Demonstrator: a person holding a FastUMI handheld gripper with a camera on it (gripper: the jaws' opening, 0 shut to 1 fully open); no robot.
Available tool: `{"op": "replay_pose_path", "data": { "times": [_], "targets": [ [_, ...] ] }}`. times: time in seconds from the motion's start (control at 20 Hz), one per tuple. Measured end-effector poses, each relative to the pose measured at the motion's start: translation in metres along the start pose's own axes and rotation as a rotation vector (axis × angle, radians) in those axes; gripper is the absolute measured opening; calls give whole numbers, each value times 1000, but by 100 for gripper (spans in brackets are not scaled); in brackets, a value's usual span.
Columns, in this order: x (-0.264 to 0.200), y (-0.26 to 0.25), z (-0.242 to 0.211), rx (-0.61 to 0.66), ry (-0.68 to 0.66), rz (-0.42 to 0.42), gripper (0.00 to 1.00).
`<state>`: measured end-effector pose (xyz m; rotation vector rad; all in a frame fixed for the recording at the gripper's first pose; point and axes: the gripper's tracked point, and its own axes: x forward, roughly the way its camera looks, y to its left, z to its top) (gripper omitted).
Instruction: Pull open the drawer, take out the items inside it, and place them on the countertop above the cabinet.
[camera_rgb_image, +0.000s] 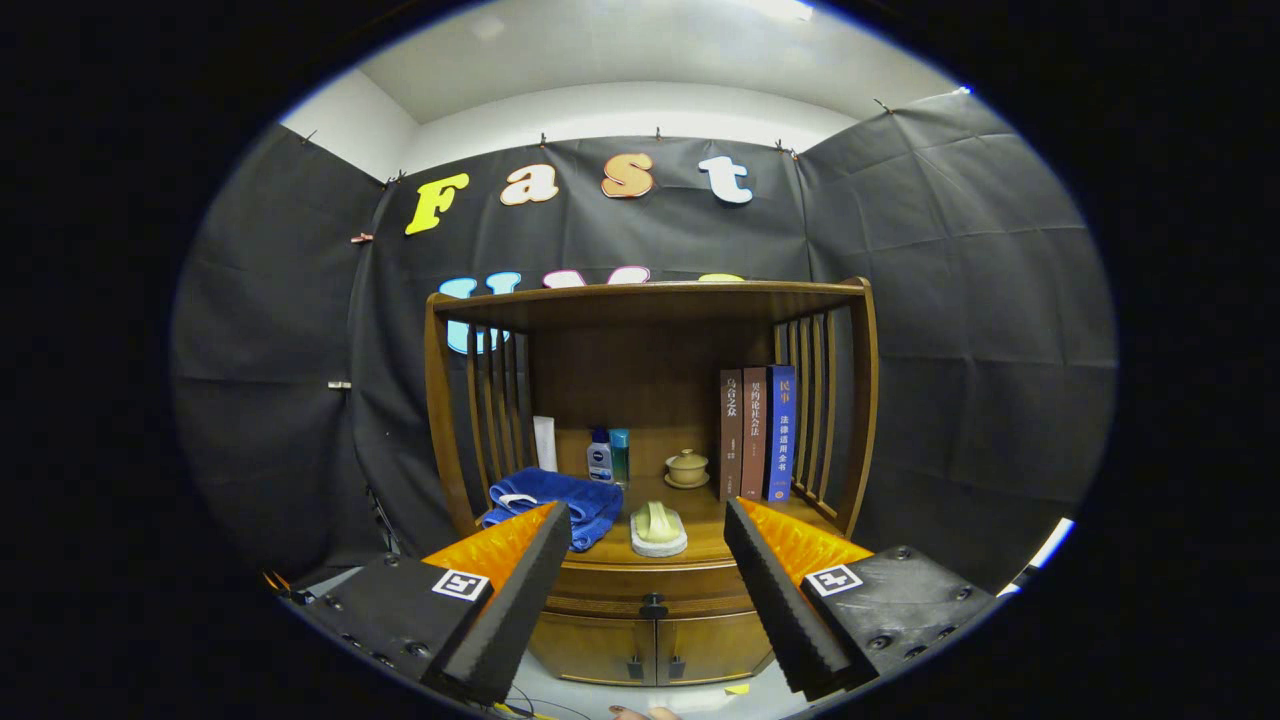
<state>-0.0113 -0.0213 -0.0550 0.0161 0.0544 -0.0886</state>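
Facing one closed drawer (655, 582), the hand-held gripper (647, 570) is released; three books (757, 433), two bottles (608, 455)

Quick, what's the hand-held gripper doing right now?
Hand-held gripper: open, holding nothing, fingers spread in front of the closed drawer's knob.

Beyond the spread, empty fingers of the gripper (645, 512), three upright books carry vertical Chinese titles on their spines. The brown book (731, 435) reads 乌合之众. The blue book (780, 432) reads 民事 above 法律适用全书. The title on the reddish book (754, 432) between them is too small to read with certainty. A square coded marker (460, 585) sits behind each finger and bears no letters or numbers.
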Motion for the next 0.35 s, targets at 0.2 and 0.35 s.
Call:
{"op": "replay_pose_path", "data": {
  "times": [0.2,0.35],
  "targets": [
    [-1,0,0,-1,-1,1,99],
    [-1,1,-1,-3,1,3,99]
  ]
}}
